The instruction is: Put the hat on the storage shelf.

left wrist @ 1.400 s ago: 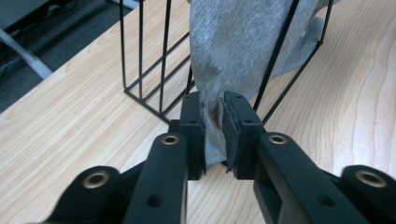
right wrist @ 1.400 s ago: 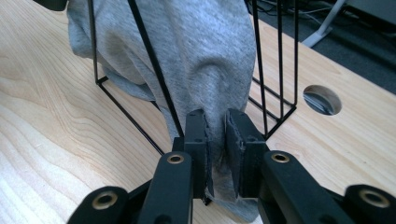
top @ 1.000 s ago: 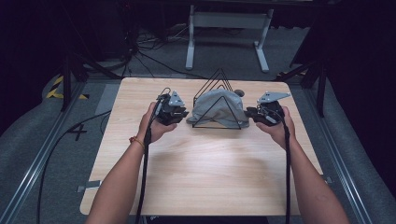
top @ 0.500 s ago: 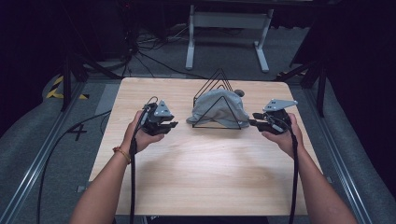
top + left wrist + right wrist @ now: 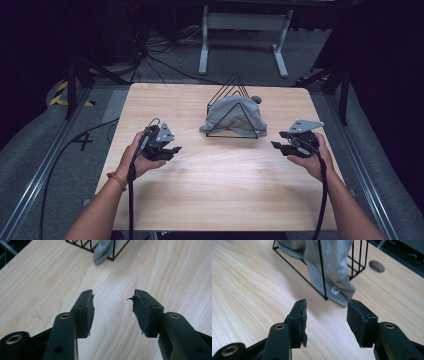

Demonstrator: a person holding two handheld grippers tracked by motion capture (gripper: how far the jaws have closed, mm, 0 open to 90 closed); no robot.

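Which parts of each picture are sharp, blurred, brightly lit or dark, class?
High view: the pale wooden table is brightly lit, the surrounding floor dark. Left gripper view: the left claw is sharp, the grey cloth at the top soft. Right gripper view: the cloth on the black wire rack casts a soft shadow on the table; the right claw is in focus.

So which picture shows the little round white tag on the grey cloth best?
The right gripper view: the white tag sits close and clear near the grey cloth's bottom corner, beside the black wire rack. The high view shows the whole cloth, too far for the tag. The left gripper view catches just a cloth corner.
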